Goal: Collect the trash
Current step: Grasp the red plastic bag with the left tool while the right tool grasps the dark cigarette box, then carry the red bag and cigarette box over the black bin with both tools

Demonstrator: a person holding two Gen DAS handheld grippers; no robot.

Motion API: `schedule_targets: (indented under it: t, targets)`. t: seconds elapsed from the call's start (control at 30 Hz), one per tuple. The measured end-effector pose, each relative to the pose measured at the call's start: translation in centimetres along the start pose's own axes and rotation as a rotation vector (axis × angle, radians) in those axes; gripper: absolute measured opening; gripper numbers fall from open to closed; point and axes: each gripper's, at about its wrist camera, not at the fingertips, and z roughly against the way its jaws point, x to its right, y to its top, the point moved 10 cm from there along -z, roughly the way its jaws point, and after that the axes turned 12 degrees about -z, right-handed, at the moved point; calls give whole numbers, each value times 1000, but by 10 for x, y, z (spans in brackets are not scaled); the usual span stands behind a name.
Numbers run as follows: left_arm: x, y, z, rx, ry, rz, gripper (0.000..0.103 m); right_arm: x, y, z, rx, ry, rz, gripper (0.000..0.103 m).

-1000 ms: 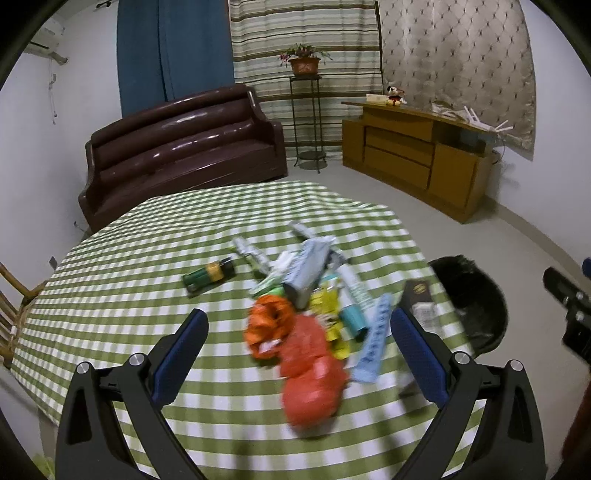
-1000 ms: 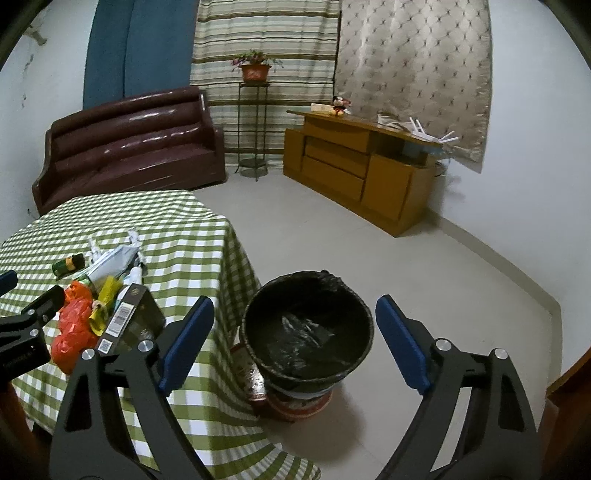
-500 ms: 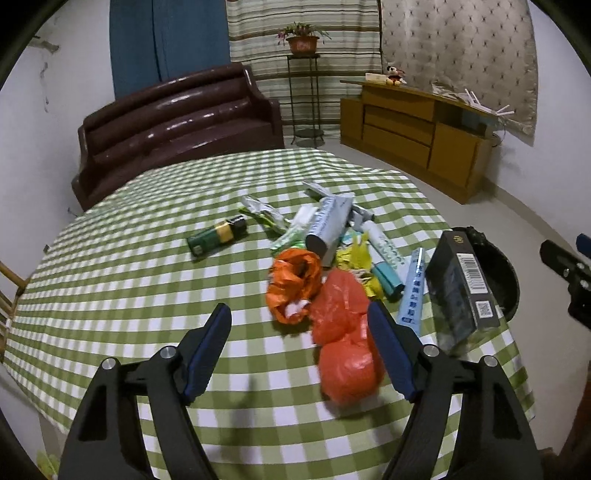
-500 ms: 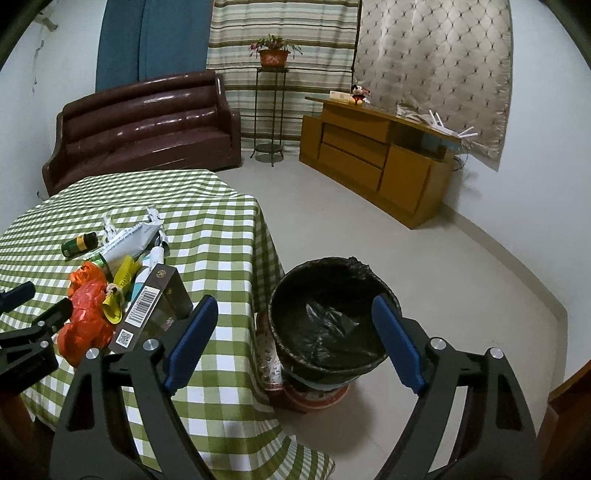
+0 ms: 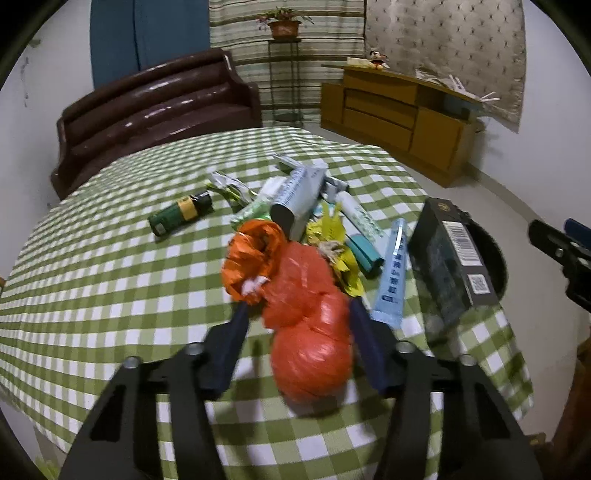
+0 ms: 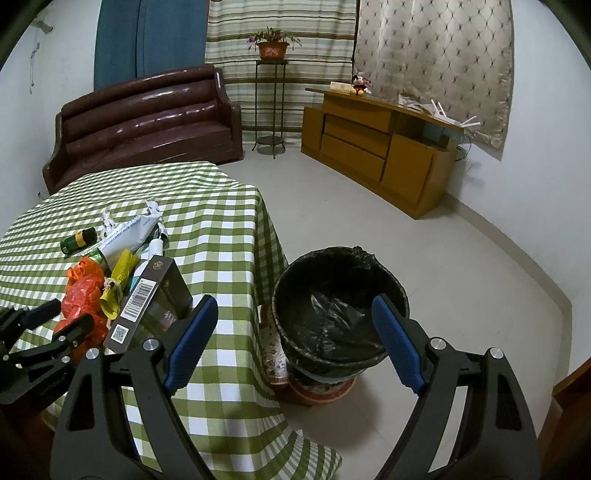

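My left claw [image 5: 295, 314] is closing round the red bag [image 5: 308, 332], which lies lengthwise between its fingers on the table [image 5: 92, 280]; whether both pads press yet I cannot tell. My right claw [image 6: 291, 332] hangs open over the bin [image 6: 340, 306], well to the right.

A dark brown glossy leather sofa [image 6: 144, 118] stands against the white back wall [image 6: 62, 55]. Behind the sofa hangs a plain blue curtain [image 6: 147, 37]; right of the sofa a green-and-cream striped curtain [image 6: 280, 22] covers the wall. In front of the striped curtain, a thin black metal stand [image 6: 271, 110] carries a potted plant in a terracotta pot [image 6: 273, 46]. Further right of the sofa sits a low yellow-brown wooden sideboard [image 6: 380, 147] under a beige diamond-patterned curtain [image 6: 436, 51]. Pale grey floor tiles [image 6: 443, 258] spread before the sofa.
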Motion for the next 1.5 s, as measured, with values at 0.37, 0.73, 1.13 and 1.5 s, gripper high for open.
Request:
schedule_targets:
  t: [0.37, 0.73, 1.13, 1.5]
  targets:
    - [2, 4, 24, 51, -40, -23, 35, -12, -1, 4, 7, 13, 13, 83]
    - [-62, 2, 41, 85, 91, 43, 35, -65, -5, 11, -5, 93, 67, 83]
    - [-101, -12, 35, 82, 138, 87, 35, -99, -35, -11, -102, 97, 108, 58]
    - [-92, -9, 31, 89, 94, 101, 35, -90, -40, -16, -124, 100, 75, 26]
